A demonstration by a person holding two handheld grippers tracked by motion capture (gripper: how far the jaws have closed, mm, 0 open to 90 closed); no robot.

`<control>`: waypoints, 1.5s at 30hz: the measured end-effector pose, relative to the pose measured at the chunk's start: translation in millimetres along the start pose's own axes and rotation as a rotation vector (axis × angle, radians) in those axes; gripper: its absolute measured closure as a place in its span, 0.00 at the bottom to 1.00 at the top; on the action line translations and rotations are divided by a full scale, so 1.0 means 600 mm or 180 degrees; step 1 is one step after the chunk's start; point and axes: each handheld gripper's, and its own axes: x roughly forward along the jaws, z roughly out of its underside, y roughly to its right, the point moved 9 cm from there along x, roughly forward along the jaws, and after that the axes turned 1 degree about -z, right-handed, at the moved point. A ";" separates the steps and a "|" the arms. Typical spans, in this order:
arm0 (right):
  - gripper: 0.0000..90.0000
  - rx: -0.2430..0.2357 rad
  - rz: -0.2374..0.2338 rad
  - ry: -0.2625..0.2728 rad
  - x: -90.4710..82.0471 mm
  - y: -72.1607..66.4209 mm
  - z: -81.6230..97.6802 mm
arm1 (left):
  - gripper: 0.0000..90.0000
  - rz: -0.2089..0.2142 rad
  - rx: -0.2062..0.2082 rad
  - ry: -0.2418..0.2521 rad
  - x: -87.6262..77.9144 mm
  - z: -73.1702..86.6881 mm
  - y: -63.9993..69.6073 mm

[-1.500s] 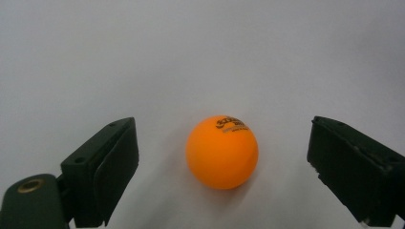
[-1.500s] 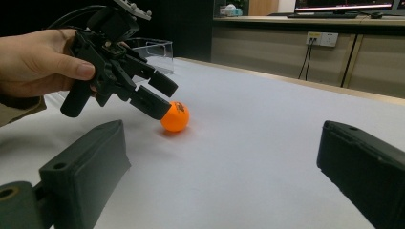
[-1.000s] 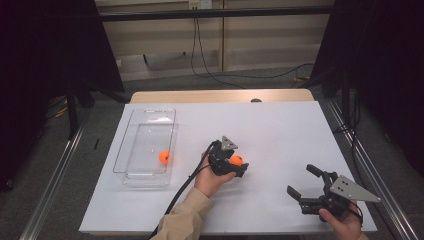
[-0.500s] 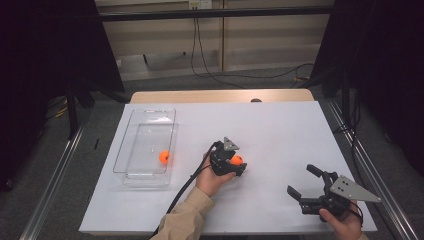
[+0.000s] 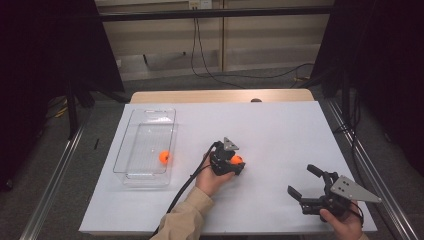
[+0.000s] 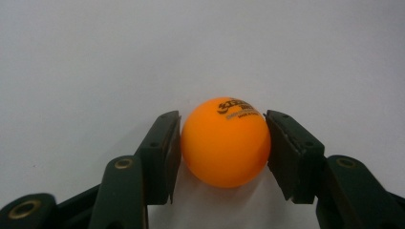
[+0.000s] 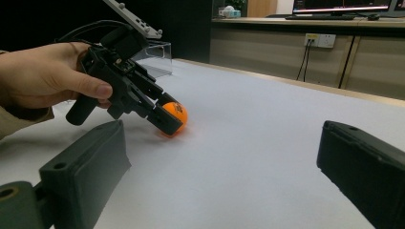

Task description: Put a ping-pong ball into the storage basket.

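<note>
Our left tool (image 6: pixel 223 138) has just been closing and now clamps the ball (image 6: pixel 225 141) mid-worktop (image 5: pixel 280 125); our right tool (image 5: pixel 306 181) gapes empty.

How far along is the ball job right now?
Done: one orange ball already lies in the clear bin. In hand: the left gripper has just been closing its jaws on the second ball, which sits on the table. Left: lift it and carry it to the bin. The right gripper waits open.

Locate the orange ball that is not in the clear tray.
In the high view the orange ball lies on the white table near its middle, right of the clear tray, between the left gripper's jaws, which have just been closing on it.
</note>
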 end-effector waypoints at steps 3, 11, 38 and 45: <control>0.03 -0.0001 -0.0001 -0.0003 0.000 0.000 0.000 | 0.54 -0.0002 0.0016 -0.0025 0.000 0.001 0.000; 0.03 -0.0005 -0.0003 -0.0004 0.000 -0.001 0.000 | 0.56 0.0001 -0.0008 -0.0046 -0.002 0.002 0.001; 0.03 -0.0013 -0.0013 0.0005 0.000 -0.002 0.000 | 0.56 0.0130 -0.0170 -0.0003 -0.027 -0.006 -0.001; 0.03 -0.0017 -0.0016 0.0012 0.001 -0.002 -0.001 | 0.56 0.0149 -0.0220 0.0014 -0.037 -0.009 -0.002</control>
